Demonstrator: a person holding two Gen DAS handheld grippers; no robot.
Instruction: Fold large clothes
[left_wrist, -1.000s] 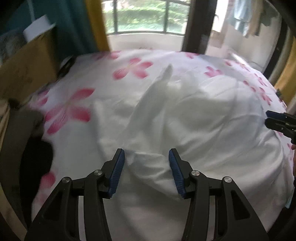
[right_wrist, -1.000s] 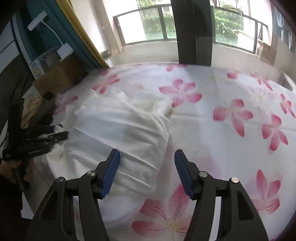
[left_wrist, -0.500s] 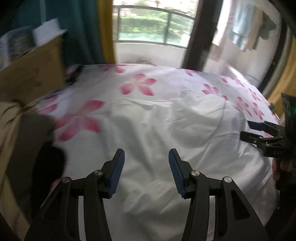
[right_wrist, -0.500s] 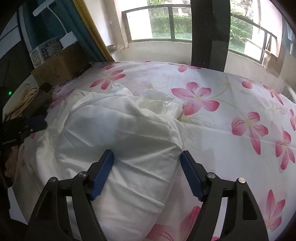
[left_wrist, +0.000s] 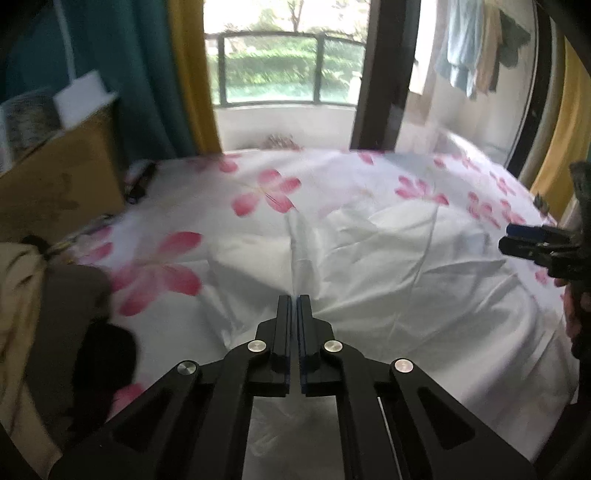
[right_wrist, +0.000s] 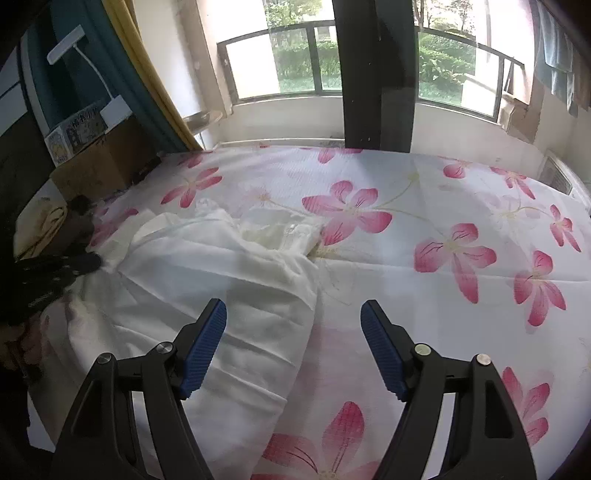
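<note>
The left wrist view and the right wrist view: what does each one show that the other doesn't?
Only the left wrist view shows the left tool shut, pinching a ridge of the white garment, and laundry hanging at upper right. Only the right wrist view shows the right tool wide open above the garment's edge, and the garment's bunched, creamy far end. Both show the flowered bedsheet, the cardboard box, the yellow curtain and the window railing.

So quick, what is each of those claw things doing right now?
Left gripper: closed, pinching a ridge of the white garment.
Right gripper: open, holding nothing, poised over the garment's edge on the floral bedsheet.
</note>
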